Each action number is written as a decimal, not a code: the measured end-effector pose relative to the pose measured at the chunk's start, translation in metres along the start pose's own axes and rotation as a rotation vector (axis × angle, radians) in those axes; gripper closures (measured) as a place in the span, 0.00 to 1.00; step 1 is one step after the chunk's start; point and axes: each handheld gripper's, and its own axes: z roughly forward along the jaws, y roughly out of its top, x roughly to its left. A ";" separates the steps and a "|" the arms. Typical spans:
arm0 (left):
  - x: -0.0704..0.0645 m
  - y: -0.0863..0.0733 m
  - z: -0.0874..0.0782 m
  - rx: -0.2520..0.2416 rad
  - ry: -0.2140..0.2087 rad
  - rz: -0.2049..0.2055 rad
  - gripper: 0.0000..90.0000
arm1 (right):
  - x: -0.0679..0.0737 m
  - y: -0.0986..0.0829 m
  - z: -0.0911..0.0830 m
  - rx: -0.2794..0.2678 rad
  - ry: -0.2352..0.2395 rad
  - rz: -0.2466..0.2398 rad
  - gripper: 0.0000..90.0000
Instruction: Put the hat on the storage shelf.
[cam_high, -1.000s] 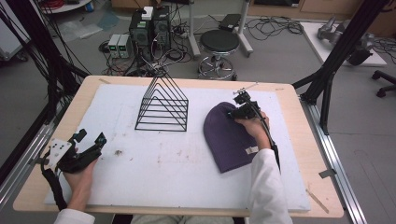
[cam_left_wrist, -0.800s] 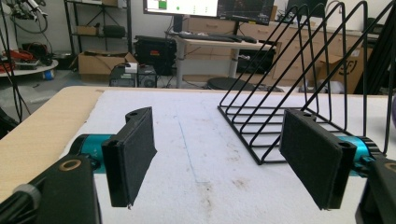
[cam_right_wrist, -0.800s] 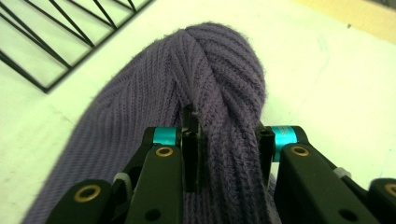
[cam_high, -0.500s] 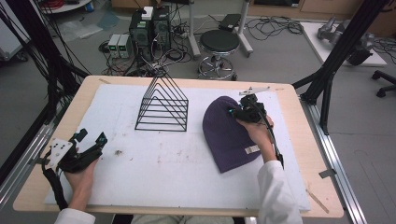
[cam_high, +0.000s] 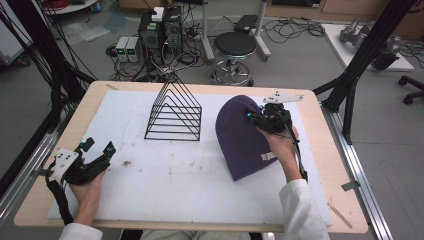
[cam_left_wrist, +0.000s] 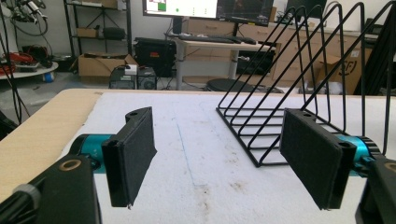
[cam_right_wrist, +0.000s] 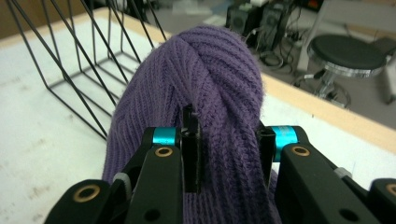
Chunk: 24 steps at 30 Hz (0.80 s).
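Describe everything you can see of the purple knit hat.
The purple hat is a ribbed knit beanie, soft and woolly in look, with a small pale tag near its open edge. It lies on the white mat at the table's right, its rounded crown pointing away from the person, beside the black wire rack but apart from it. The right claw has closed on a fold of knit near the crown, bunching it up between its jaws.

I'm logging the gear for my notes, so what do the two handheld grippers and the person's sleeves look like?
Both the left gripper and the right gripper are black, with teal collars behind flat black padded jaws. Each carries a pale grey three-cornered plate and trails a black cable. The sleeves are white.
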 end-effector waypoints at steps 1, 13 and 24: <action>0.000 0.000 0.000 0.000 0.000 0.001 0.30 | 0.002 0.002 -0.006 -0.038 0.001 0.001 0.80; -0.001 0.000 0.000 -0.002 0.000 -0.003 0.30 | 0.009 0.009 -0.040 -0.339 -0.009 -0.003 0.80; -0.001 0.000 0.001 -0.001 -0.006 -0.002 0.30 | 0.012 0.014 -0.067 -0.534 -0.052 0.027 0.80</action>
